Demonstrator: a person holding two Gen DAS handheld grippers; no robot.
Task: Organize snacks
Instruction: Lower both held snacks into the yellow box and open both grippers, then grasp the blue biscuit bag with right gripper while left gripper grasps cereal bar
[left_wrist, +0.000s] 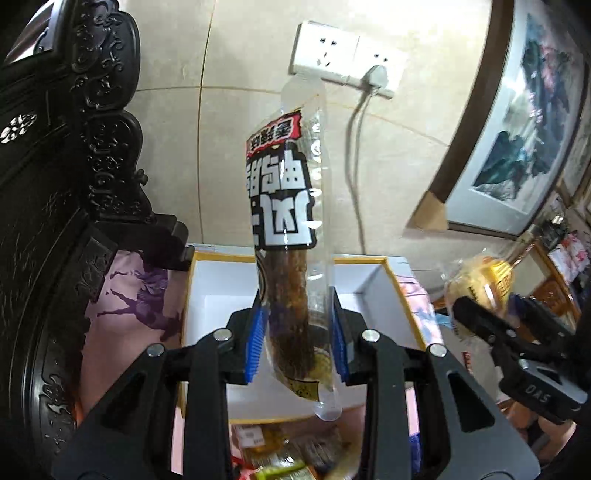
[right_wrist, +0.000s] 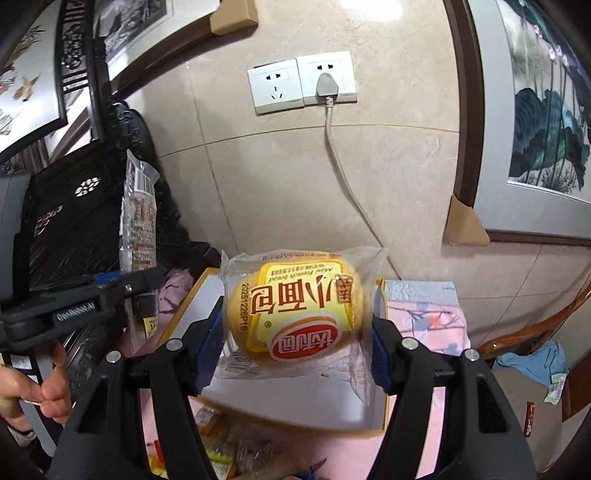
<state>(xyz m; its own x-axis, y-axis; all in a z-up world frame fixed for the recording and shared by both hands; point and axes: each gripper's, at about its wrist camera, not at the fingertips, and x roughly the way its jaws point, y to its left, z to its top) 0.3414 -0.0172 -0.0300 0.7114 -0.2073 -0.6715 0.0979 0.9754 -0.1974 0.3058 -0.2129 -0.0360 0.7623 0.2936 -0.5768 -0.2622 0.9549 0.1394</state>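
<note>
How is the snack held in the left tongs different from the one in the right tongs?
The duck neck pack in the left tongs is long, narrow and dark brown, standing upright; the small bread pack in the right tongs is round, plump and yellow. Both are sealed in clear plastic, gripped between blue pads and held above the white box.

Surface covered with pink patterned cloth (right_wrist: 428, 321), bearing an open white box with yellow rim (left_wrist: 207, 295); loose snack packets (left_wrist: 273, 454) lie on the cloth just in front of the box, at its near edge
</note>
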